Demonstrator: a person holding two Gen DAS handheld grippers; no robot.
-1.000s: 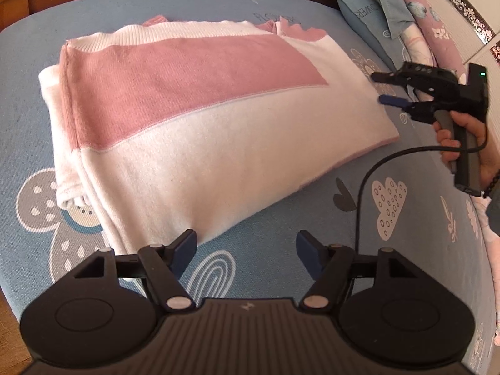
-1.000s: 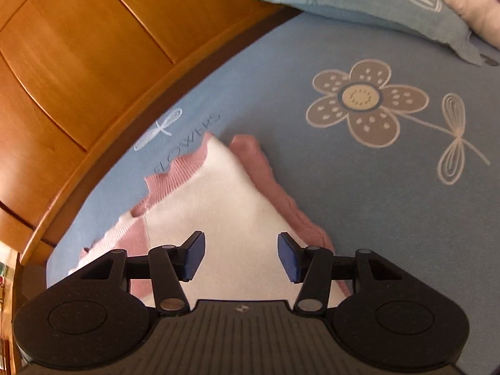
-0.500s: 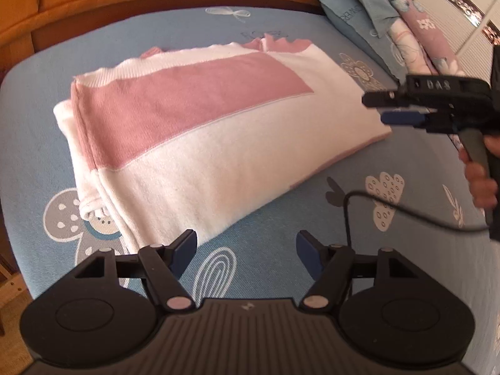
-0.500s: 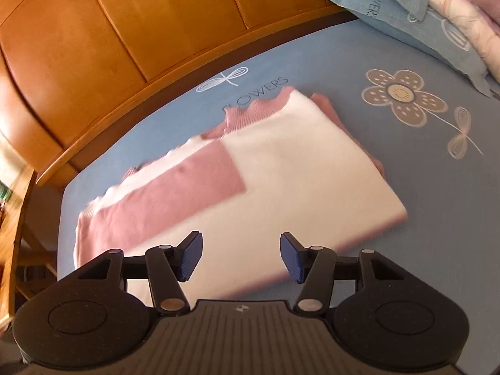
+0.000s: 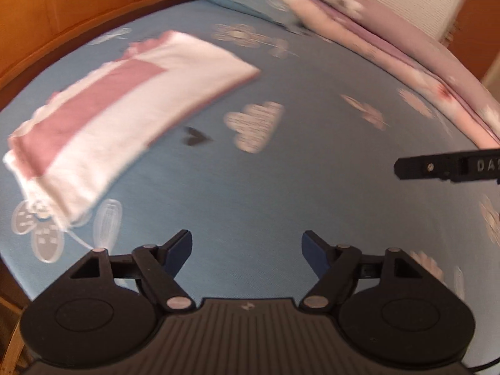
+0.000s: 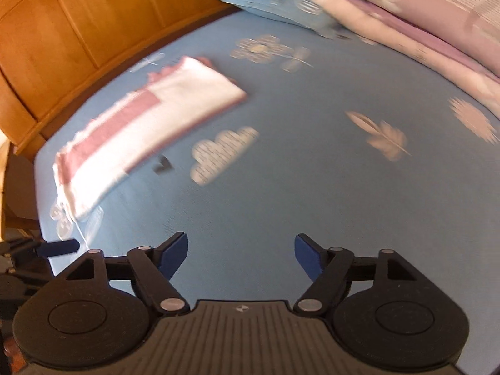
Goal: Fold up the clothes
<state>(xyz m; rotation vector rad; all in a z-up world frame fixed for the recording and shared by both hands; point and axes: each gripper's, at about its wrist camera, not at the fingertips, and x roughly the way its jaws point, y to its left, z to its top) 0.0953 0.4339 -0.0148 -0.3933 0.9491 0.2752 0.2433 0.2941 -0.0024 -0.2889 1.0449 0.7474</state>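
The folded pink-and-white garment (image 5: 125,106) lies flat on the blue bed sheet (image 5: 281,187) near the wooden headboard (image 6: 78,31), well apart from both my grippers. My left gripper (image 5: 247,250) hangs over bare sheet, its jaws opening with nothing between them. My right gripper (image 6: 241,250) does likewise; both views are blurred.

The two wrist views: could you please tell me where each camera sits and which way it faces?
Left wrist: on the left tool, angled down over the blue bedsheet; its jaws are opening on nothing, and the right tool's tip juts in.
Right wrist: on the right tool, angled down likewise; jaws opening, empty, left tool's blue pad at the left edge.
Both share the folded pink-and-white garment, the pillows and the wooden headboard.
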